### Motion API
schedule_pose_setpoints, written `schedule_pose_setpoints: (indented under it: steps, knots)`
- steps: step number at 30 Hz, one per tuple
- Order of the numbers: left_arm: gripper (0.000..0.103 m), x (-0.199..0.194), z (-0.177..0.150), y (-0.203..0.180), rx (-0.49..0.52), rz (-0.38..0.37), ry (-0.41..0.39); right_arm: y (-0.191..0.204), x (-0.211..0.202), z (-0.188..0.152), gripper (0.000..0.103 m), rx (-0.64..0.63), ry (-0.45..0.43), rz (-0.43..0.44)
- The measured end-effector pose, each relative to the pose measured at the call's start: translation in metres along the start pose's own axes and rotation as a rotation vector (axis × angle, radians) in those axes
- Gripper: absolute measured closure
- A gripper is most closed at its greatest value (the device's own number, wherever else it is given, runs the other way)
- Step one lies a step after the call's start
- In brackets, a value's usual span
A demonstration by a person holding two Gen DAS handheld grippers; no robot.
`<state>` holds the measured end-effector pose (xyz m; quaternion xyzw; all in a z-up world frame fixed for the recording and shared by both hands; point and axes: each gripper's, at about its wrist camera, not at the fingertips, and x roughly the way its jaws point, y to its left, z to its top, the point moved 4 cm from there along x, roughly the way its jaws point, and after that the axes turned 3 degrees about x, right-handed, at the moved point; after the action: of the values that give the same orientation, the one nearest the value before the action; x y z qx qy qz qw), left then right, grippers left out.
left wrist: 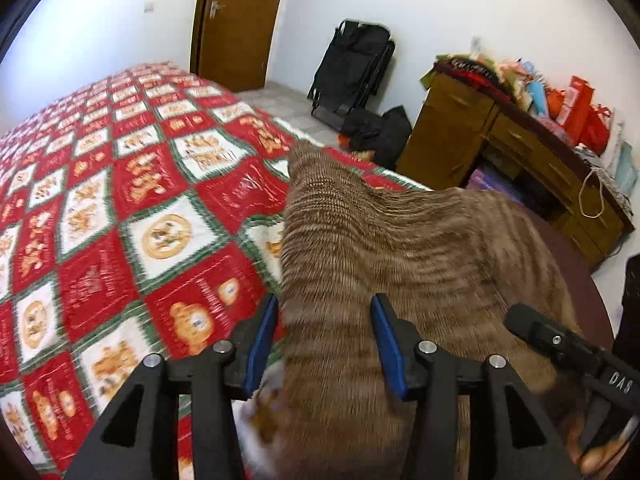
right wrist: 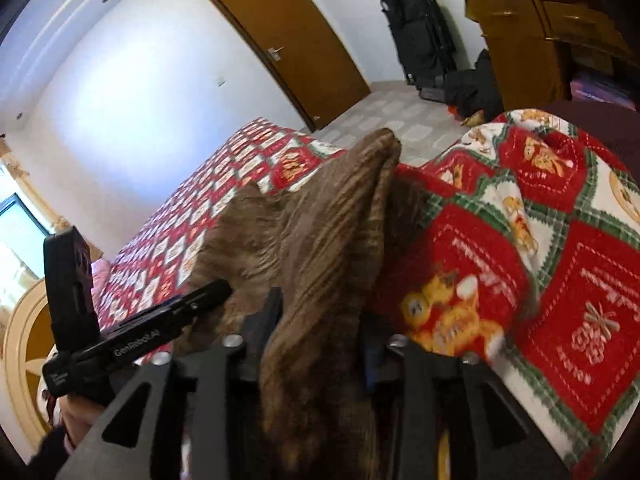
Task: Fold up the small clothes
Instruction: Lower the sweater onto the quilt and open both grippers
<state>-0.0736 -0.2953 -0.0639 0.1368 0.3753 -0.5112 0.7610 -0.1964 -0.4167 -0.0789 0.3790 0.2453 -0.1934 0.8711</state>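
A brown striped knit garment [left wrist: 392, 240] lies on the bed's red, white and green patterned cover [left wrist: 120, 208], near its right edge. My left gripper [left wrist: 324, 316] is open, its blue-padded fingers [left wrist: 262, 340] wide apart over the garment's near end. The other gripper shows at the right edge of the left wrist view [left wrist: 560, 340]. In the right wrist view the garment [right wrist: 320, 248] rises in a bunched fold between the fingers of my right gripper [right wrist: 320, 320], which stand apart around it. The left gripper [right wrist: 144, 328] shows at the left there.
A brown door [left wrist: 236, 20] stands behind the bed. A black folded bag [left wrist: 352, 64] leans on the white wall. A wooden desk [left wrist: 500, 152] piled with bags and boxes stands at the right. Grey tiled floor [right wrist: 392, 116] lies beyond the bed [right wrist: 540, 240].
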Motion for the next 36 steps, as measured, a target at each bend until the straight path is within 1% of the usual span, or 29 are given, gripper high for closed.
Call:
schedule_pose_setpoints:
  steps: [1, 2, 4, 6, 7, 8, 9, 10, 11, 12, 14, 15, 16, 18, 20, 22, 24, 27, 29, 31, 33, 34, 35, 36]
  knots:
    - [0.053, -0.008, -0.005, 0.002, 0.002, -0.015, -0.016, -0.001, -0.004, -0.001, 0.043, -0.019, 0.008, 0.006]
    - [0.053, -0.016, -0.011, 0.004, -0.003, -0.032, -0.025, 0.001, -0.01, -0.006, 0.035, -0.037, 0.012, 0.012]
    - [0.053, -0.026, -0.022, 0.008, -0.018, -0.053, -0.032, 0.002, -0.023, -0.017, 0.033, -0.059, 0.021, 0.001]
    - [0.053, -0.033, -0.033, 0.009, -0.043, -0.036, -0.033, 0.003, -0.034, -0.031, 0.033, -0.068, 0.033, -0.022]
    - [0.053, -0.035, -0.037, 0.008, -0.044, -0.032, -0.037, 0.002, -0.034, -0.035, 0.038, -0.073, 0.039, -0.043]
    - [0.053, -0.037, -0.041, 0.005, -0.033, -0.027, -0.04, 0.003, -0.035, -0.043, 0.045, -0.082, 0.049, -0.07]
    - [0.053, -0.038, -0.045, 0.001, -0.009, -0.009, -0.043, 0.003, -0.035, -0.05, 0.047, -0.091, 0.061, -0.084]
    - [0.053, -0.038, -0.047, 0.0, 0.012, 0.017, -0.046, 0.002, -0.032, -0.056, 0.052, -0.102, 0.073, -0.11]
    - [0.053, -0.037, -0.05, -0.003, 0.033, 0.06, -0.044, 0.002, -0.031, -0.062, 0.054, -0.112, 0.073, -0.136]
    - [0.053, -0.035, -0.053, -0.003, 0.038, 0.084, -0.036, 0.004, -0.031, -0.064, 0.056, -0.117, 0.062, -0.147]
    - [0.053, -0.032, -0.057, -0.004, 0.047, 0.112, -0.025, 0.009, -0.031, -0.065, 0.064, -0.135, 0.052, -0.174]
    - [0.052, -0.031, -0.059, -0.004, 0.061, 0.134, -0.021, 0.011, -0.032, -0.064, 0.066, -0.146, 0.047, -0.193]
    - [0.048, -0.03, -0.061, -0.005, 0.081, 0.158, -0.017, 0.011, -0.034, -0.063, 0.068, -0.149, 0.039, -0.213]
    - [0.045, -0.031, -0.062, -0.009, 0.127, 0.209, -0.025, 0.007, -0.036, -0.064, 0.069, -0.125, 0.036, -0.238]
    - [0.045, -0.032, -0.064, -0.013, 0.173, 0.238, -0.023, -0.001, -0.036, -0.069, 0.07, -0.08, 0.049, -0.258]
    - [0.045, -0.033, -0.066, -0.015, 0.179, 0.25, -0.021, -0.012, -0.035, -0.068, 0.071, -0.034, 0.065, -0.255]
    - [0.045, -0.035, -0.066, -0.014, 0.174, 0.252, -0.021, -0.013, -0.038, -0.064, 0.07, -0.007, 0.071, -0.248]
    - [0.045, -0.036, -0.065, -0.011, 0.16, 0.248, -0.009, 0.008, -0.051, -0.051, 0.072, -0.098, 0.012, -0.258]
    - [0.045, -0.035, -0.065, -0.013, 0.163, 0.251, -0.008, 0.019, -0.056, -0.035, 0.072, -0.15, -0.029, -0.248]
    - [0.045, -0.033, -0.065, -0.014, 0.174, 0.261, -0.009, 0.024, -0.053, -0.013, 0.072, -0.174, -0.068, -0.241]
    - [0.045, -0.032, -0.065, -0.017, 0.189, 0.277, -0.01, 0.031, -0.038, 0.006, 0.072, -0.224, -0.062, -0.219]
    - [0.045, -0.032, -0.065, -0.018, 0.194, 0.281, -0.009, 0.035, -0.029, 0.016, 0.072, -0.257, -0.053, -0.227]
    - [0.045, -0.032, -0.065, -0.018, 0.199, 0.284, -0.008, 0.035, -0.026, 0.023, 0.072, -0.266, -0.049, -0.236]
    - [0.045, -0.031, -0.065, -0.018, 0.203, 0.288, -0.006, 0.036, -0.024, 0.03, 0.072, -0.256, -0.039, -0.221]
